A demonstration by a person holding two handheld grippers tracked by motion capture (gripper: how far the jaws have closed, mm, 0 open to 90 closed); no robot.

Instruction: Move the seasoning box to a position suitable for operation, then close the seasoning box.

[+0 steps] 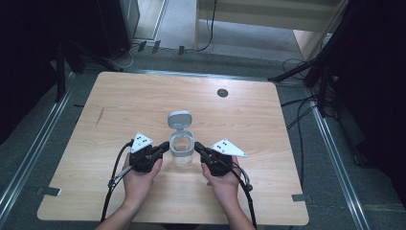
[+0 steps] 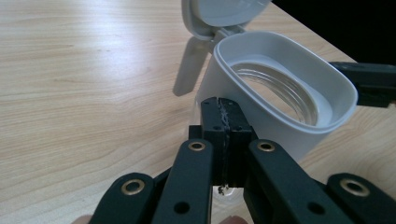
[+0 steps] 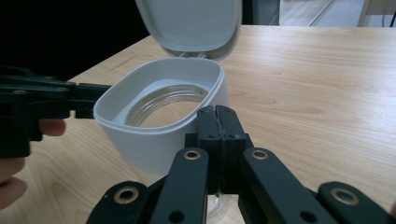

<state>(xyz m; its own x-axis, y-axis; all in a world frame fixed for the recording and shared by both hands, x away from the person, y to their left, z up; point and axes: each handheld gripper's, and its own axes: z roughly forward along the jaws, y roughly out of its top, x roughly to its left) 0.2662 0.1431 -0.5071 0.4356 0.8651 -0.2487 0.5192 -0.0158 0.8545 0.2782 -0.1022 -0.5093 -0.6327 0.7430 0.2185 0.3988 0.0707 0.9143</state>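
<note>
**Both grippers closed, flanking the open jar**

Near edge, high view: two forearms come in from the bottom, one gripper per hand. Left gripper (image 1: 165,145) and right gripper (image 1: 197,146) both angle inward toward the table centre, each with a grey plate on top and a cable trailing back along the arm.

Jaws: left gripper (image 2: 223,112) has its two black jaws pressed flat together, nothing between them. Right gripper (image 3: 219,119) is the same, jaws closed on nothing.

Jar (image 1: 181,146) stands upright between the two tips, slightly ahead of the hands. Clear glass body, grey-white collar round the mouth. In the left gripper view the tips sit right against the jar (image 2: 280,100) collar wall; whether they actually touch it can't be told. In the right gripper view the tips are just beside the jar (image 3: 161,114) collar, on the opposite side, and the other gripper's jaws reach the collar from the left of that view.

Lid (image 1: 180,119) is flipped open, hinged at the far side of the collar, standing back and away from the person. Lid (image 3: 189,23) inner face looks toward the right gripper's camera.

Table (image 1: 143,96) is light wood with a small dark round inset (image 1: 222,92) farther back. Beyond the far edge: dark floor, cables and stand legs.
</note>
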